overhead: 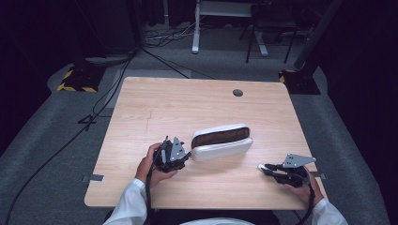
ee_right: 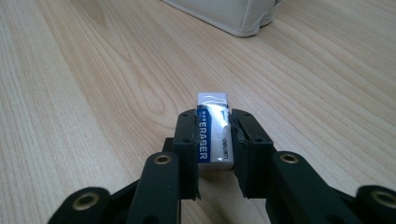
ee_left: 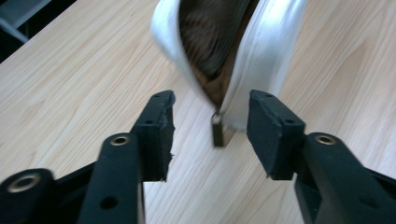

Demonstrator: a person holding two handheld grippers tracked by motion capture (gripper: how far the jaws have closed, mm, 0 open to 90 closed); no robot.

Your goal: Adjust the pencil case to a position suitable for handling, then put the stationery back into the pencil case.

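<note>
A white pencil pouch [overhead: 220, 142] lies unzipped in the middle of the wooden table [overhead: 164, 103], its brown lining showing. My left gripper [overhead: 187, 153] sits at the pouch's left end. In the left gripper view the jaws [ee_left: 212, 123] stand open on either side of the metal zipper pull [ee_left: 217, 130], apart from it, with the pouch [ee_left: 261, 51] just beyond. My right gripper [overhead: 261, 167] rests near the table's front right, shut on a white eraser [ee_right: 213, 100] in a blue sleeve. A corner of the pouch [ee_right: 224, 14] lies farther off in the right gripper view.
A round cable hole [overhead: 238, 93] sits near the table's far edge. Cables [overhead: 98, 108] run across the grey floor at the left. Black-and-yellow stand bases [overhead: 77, 79] and white frame legs [overhead: 196, 28] stand beyond the table.
</note>
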